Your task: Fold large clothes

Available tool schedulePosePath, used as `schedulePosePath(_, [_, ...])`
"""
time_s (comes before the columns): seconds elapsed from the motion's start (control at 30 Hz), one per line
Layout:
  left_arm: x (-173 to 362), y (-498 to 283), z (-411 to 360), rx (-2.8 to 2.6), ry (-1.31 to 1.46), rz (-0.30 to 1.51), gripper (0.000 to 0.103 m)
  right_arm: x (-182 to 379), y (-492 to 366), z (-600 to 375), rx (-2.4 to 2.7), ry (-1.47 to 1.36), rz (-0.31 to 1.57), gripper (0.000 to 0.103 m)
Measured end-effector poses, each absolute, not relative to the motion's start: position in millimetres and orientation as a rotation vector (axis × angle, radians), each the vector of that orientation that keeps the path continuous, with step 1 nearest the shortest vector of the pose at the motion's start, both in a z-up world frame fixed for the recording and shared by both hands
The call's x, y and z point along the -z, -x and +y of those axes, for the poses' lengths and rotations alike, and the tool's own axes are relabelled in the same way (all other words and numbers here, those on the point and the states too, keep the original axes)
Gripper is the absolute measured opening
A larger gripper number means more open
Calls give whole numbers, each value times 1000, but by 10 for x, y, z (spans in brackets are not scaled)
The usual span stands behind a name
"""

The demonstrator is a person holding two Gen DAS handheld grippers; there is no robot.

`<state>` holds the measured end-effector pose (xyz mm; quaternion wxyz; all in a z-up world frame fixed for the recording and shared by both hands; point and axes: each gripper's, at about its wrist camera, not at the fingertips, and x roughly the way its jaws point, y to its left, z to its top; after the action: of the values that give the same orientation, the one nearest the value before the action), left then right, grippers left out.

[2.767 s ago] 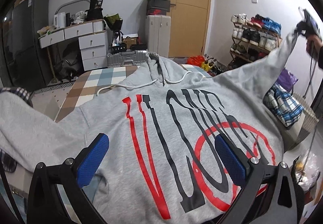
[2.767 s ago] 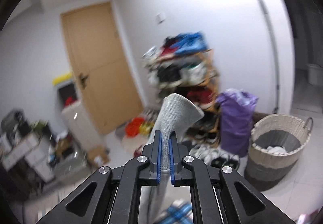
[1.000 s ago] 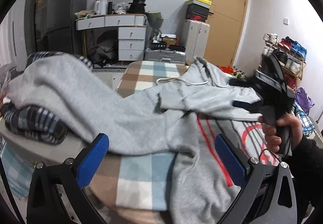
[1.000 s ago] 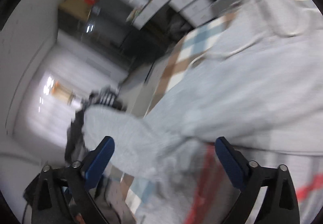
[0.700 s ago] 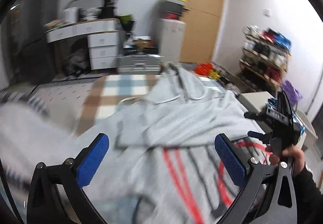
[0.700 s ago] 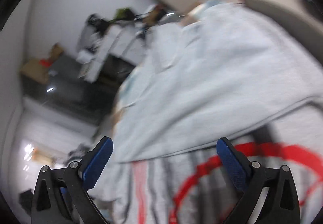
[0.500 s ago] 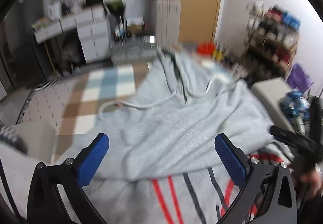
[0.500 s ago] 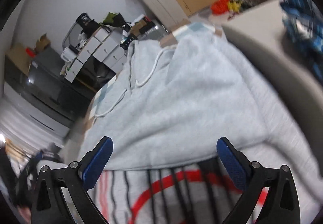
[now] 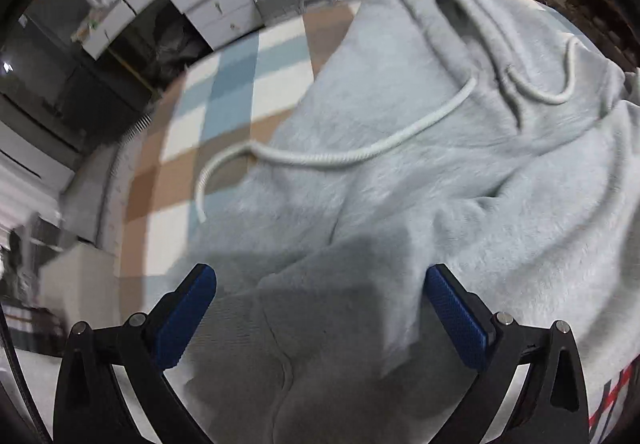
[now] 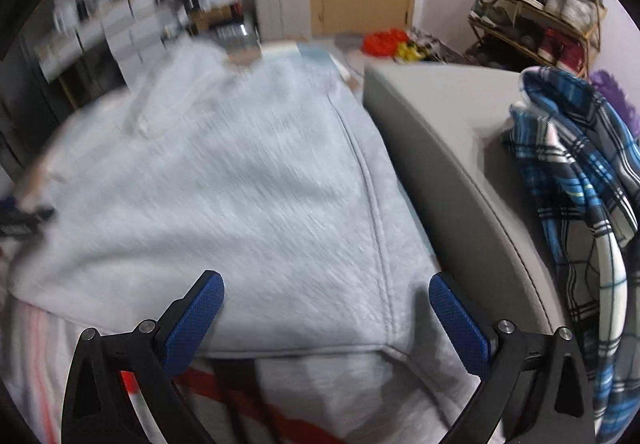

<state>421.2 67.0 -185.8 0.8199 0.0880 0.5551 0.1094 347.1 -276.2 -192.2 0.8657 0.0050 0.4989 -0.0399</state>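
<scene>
On the checked worktop the grey hoodie lies spread, a sleeve folded across its printed chest; the left gripper hovers over cloth near the white drawstring, fingers apart and empty; the right gripper likewise gapes above the sleeve's edge.

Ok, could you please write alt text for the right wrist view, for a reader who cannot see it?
The open right gripper hovers over a grey hoodie whose sleeve is folded across its red and black print. A blue plaid garment lies on a grey surface to the right.
</scene>
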Motion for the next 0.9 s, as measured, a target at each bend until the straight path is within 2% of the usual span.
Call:
schedulePosePath(0.13, [1867, -4208, 906, -197, -46, 1207, 102, 2078, -3536, -2678, 71, 45, 1107, 103])
schedulePosePath(0.3, [1817, -4164, 962, -204, -87, 1223, 102, 2092, -3475, -2753, 73, 47, 1135, 103])
schedulePosePath(0.53, [1158, -3656, 847, -175, -129, 1033, 102, 1995, -3435, -2696, 115, 118, 1108, 103])
schedulePosePath(0.7, [754, -2945, 702, -107, -91, 848, 102, 1603, -3209, -2696, -10, -58, 947, 103])
schedulePosePath(0.9, [591, -2630, 469, -69, -21, 741, 102, 1046, -2824, -2424, -152, -111, 724, 103])
